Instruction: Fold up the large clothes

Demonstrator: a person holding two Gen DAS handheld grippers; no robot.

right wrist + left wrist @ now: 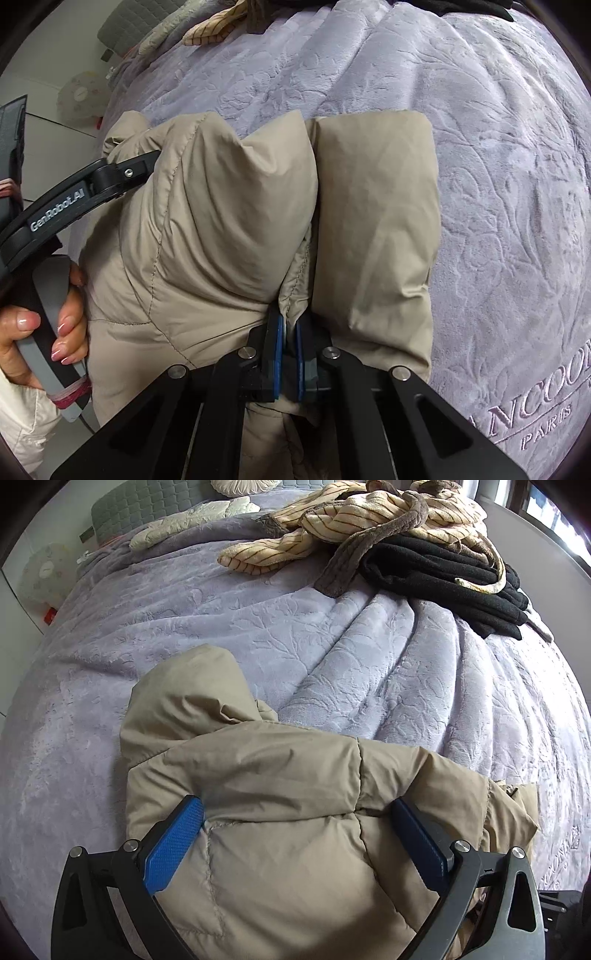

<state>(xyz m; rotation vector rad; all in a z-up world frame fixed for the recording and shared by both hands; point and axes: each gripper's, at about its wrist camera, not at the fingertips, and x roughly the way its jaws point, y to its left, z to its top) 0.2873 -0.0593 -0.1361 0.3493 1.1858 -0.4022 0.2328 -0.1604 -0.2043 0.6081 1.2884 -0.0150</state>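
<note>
The beige padded jacket (280, 794) lies on the lilac embossed blanket (332, 646) that covers the bed, at the near edge, and its hood (188, 690) points away toward the pillows. In the left wrist view the jacket fills the space between the two blue pads of the left gripper (295, 842); these pads stand wide apart, one at each side of a thick quilted part, and both touch the fabric. In the right wrist view the right gripper (290, 354) has its blue pads nearly together, clamped on a thin fold of the jacket (236, 206) at a seam between two puffy sections. At the far side of the bed lie a striped cream garment (369, 513) and a black garment (443, 579), well apart from the jacket.
</note>
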